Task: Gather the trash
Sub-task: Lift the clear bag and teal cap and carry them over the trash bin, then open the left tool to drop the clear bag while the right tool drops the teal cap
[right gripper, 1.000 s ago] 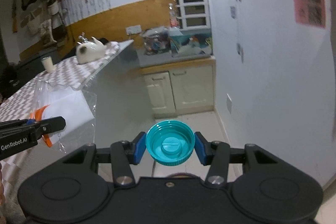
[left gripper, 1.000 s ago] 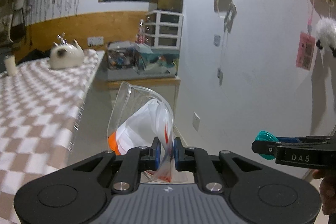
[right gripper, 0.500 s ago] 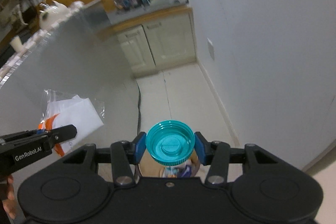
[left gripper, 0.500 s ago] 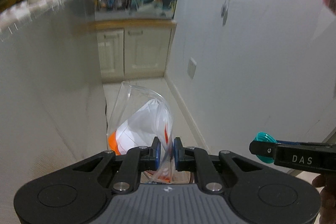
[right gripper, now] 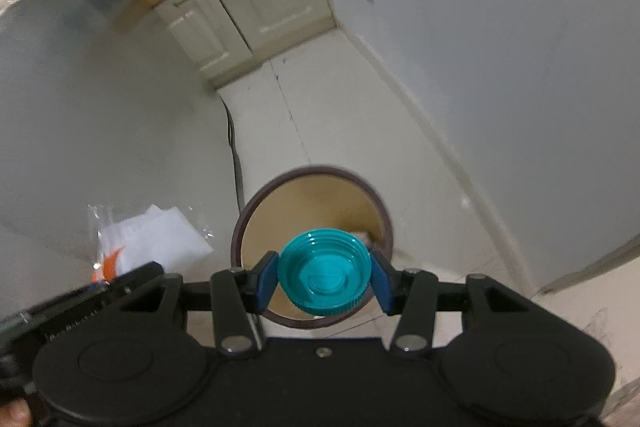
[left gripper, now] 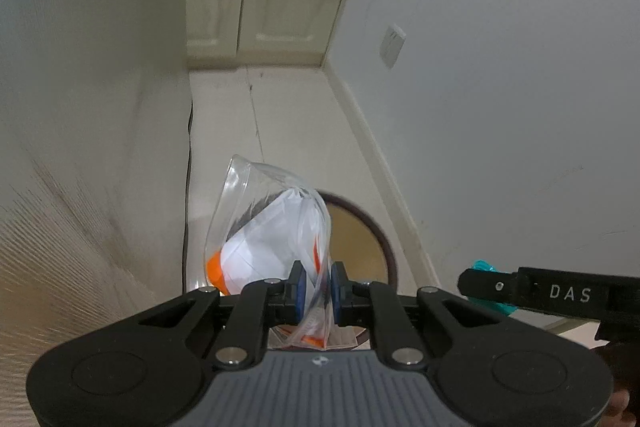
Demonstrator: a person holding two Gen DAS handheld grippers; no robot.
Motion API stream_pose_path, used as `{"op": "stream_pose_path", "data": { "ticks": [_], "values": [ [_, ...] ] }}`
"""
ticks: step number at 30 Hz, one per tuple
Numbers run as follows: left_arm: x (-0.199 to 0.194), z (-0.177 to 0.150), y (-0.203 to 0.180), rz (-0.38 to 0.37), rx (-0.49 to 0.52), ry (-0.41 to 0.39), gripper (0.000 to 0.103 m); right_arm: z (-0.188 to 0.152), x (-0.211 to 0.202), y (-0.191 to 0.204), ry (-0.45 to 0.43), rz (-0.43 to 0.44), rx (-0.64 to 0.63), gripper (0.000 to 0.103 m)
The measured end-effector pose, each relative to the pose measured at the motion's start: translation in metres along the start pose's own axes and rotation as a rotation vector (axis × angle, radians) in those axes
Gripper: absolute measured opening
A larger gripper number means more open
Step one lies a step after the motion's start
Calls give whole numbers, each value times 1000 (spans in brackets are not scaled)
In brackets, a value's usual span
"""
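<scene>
My left gripper is shut on a clear plastic bag with white paper and an orange piece inside. The bag also shows at the left of the right wrist view. My right gripper is shut on a teal screw lid, held flat between the blue pads. A round bin with a dark brown rim and tan inside stands on the floor right below both grippers; its rim shows behind the bag. The right gripper's finger with the teal lid sits at the right of the left wrist view.
A pale wall runs along the right, with a socket plate. A grey counter side rises at the left. Cream cabinet doors close the far end of the narrow tiled floor. A dark cable runs along the floor.
Both grippers have dropped and tilted down toward the floor. The checked tabletop and shelves have left the view, and the brown-rimmed bin has come in below them. Both grips are unchanged.
</scene>
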State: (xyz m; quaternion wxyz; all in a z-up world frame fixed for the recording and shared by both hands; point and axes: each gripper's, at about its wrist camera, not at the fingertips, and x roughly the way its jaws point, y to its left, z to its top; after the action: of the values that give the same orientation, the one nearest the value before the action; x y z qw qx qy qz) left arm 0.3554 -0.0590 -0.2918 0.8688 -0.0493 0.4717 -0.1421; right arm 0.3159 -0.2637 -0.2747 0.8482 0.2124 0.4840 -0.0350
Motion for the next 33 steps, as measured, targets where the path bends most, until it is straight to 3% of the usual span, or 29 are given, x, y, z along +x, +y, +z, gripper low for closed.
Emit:
{"op": "stream_pose_path", "data": {
  "ticks": [12, 20, 23, 25, 33],
  "values": [
    [95, -18, 21, -11, -2, 99, 13, 0, 110, -18, 126, -18, 84, 50],
    [129, -17, 28, -55, -15, 126, 14, 2, 135, -20, 164, -39, 58, 50],
    [139, -18, 32, -34, -29, 126, 26, 5, 142, -20, 163, -36, 54, 50],
    [143, -19, 34, -5, -31, 143, 55, 6, 146, -20, 161, -33, 55, 50],
    [149, -21, 30, 52, 38, 206, 71, 8, 154, -16, 163, -36, 40, 50]
  ]
}}
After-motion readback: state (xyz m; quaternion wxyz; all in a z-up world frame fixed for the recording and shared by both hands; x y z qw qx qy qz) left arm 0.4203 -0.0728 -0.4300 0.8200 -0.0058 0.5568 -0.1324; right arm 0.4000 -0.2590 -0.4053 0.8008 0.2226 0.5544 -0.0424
